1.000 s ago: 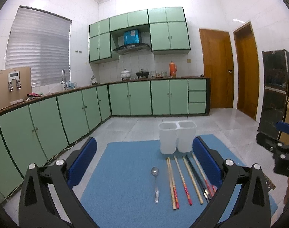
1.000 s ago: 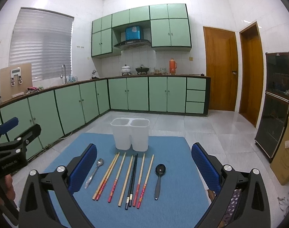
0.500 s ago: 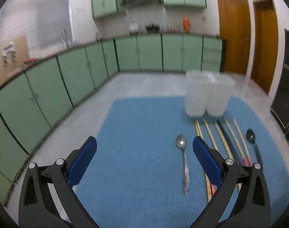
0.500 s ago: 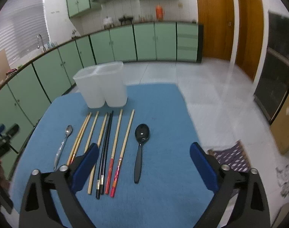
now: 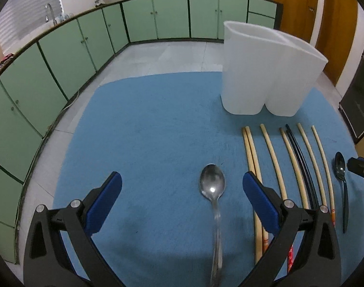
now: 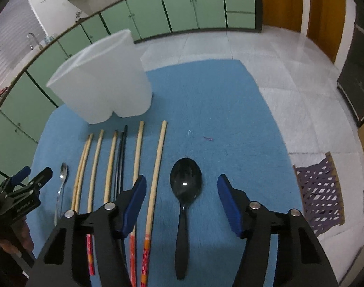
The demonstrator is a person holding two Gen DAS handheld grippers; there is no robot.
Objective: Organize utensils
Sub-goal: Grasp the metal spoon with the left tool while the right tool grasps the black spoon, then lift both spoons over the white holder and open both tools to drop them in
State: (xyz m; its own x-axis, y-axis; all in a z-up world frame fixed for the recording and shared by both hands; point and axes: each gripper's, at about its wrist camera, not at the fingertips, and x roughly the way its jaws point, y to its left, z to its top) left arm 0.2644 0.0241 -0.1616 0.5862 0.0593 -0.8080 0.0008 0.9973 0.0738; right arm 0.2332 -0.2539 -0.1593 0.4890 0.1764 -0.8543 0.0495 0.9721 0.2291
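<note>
A metal spoon (image 5: 212, 186) lies on the blue mat (image 5: 146, 131), between the open jaws of my left gripper (image 5: 182, 198), nearer its right finger. A black spoon (image 6: 185, 186) lies between the open jaws of my right gripper (image 6: 182, 203). Several wooden chopsticks (image 5: 272, 157) and a black pair (image 5: 299, 157) lie in a row between the spoons; they also show in the right wrist view (image 6: 138, 157). A white two-compartment holder (image 5: 265, 71) stands upright behind them, empty as far as I can see.
Green cabinets (image 5: 62, 55) run along the left and back. A purple woven mat (image 6: 318, 191) lies on the tiled floor right of the blue mat. The left gripper (image 6: 21, 191) shows at the right wrist view's left edge.
Both grippers have moved down and forward toward the mat. The metal spoon now lies between the left jaws and the black spoon between the right jaws.
</note>
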